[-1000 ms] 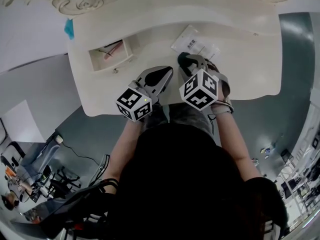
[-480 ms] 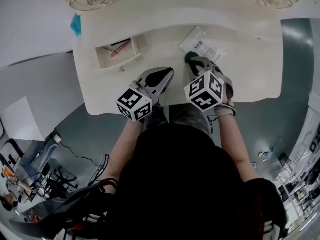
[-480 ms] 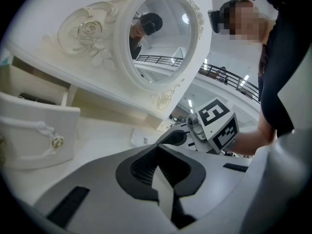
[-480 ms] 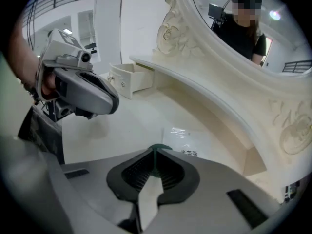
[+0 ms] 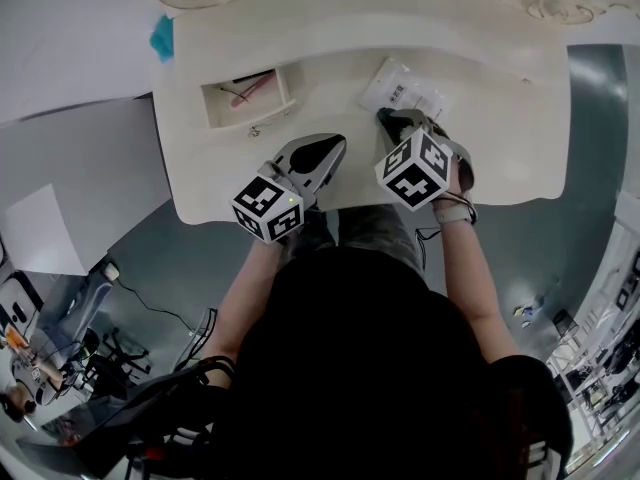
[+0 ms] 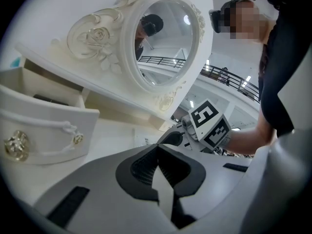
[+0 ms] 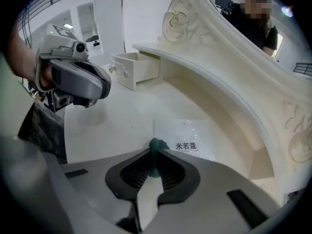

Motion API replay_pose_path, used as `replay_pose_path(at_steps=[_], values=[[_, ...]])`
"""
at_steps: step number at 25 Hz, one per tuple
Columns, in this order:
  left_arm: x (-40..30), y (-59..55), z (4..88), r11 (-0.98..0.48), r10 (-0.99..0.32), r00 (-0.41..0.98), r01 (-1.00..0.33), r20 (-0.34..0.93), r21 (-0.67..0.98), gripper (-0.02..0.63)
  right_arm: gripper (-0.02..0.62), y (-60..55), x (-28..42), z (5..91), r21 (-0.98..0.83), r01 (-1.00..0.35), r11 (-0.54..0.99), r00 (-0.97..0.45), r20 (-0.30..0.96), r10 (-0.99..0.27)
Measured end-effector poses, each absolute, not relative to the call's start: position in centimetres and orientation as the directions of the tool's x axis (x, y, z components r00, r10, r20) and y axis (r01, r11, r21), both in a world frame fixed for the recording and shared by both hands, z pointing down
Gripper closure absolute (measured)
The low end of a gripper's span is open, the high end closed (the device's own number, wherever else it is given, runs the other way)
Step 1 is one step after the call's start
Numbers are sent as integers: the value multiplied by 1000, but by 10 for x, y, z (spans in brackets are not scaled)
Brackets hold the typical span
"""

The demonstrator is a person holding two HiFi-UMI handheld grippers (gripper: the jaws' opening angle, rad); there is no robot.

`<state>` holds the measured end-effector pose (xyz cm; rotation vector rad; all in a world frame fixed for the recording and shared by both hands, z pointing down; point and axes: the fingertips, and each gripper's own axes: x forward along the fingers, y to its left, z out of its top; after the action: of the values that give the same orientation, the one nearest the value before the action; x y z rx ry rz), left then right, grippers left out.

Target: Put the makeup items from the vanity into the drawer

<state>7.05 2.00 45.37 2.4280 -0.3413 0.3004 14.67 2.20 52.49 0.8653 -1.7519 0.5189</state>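
Right hand-held gripper (image 7: pixel 154 157) points down at the worktop (image 5: pixel 500 118) and pinches a small green makeup thing (image 7: pixel 156 144), just beside a white packet (image 7: pixel 192 141). Its jaws have just opened a little. Left hand-held gripper (image 6: pixel 158 150) is closed with nothing in it, near the open drawer (image 5: pixel 245 98).

Cream-white carved vanity (image 5: pixel 500 98) set against plain white wall (image 7: pixel 144 13). Oval mirror in ornate cream frame (image 6: pixel 165 43) above it. Glossy grey-teal floor (image 5: pixel 598 118). Black balcony railing (image 6: pixel 229 76) behind; bright, even light.
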Motion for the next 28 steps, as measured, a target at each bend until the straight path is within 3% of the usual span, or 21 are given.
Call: replay_pose_path(at_steps=[11,28], values=[[49,12,445,-751,-200,938,-333,284,570,592,546,3,148,489,109,-810,576,-176,892,-417],[-40,-24,435,-687,-391,881,-473,267,552,592,545,-66,15,434,133,-653,746,-370,803,-468]])
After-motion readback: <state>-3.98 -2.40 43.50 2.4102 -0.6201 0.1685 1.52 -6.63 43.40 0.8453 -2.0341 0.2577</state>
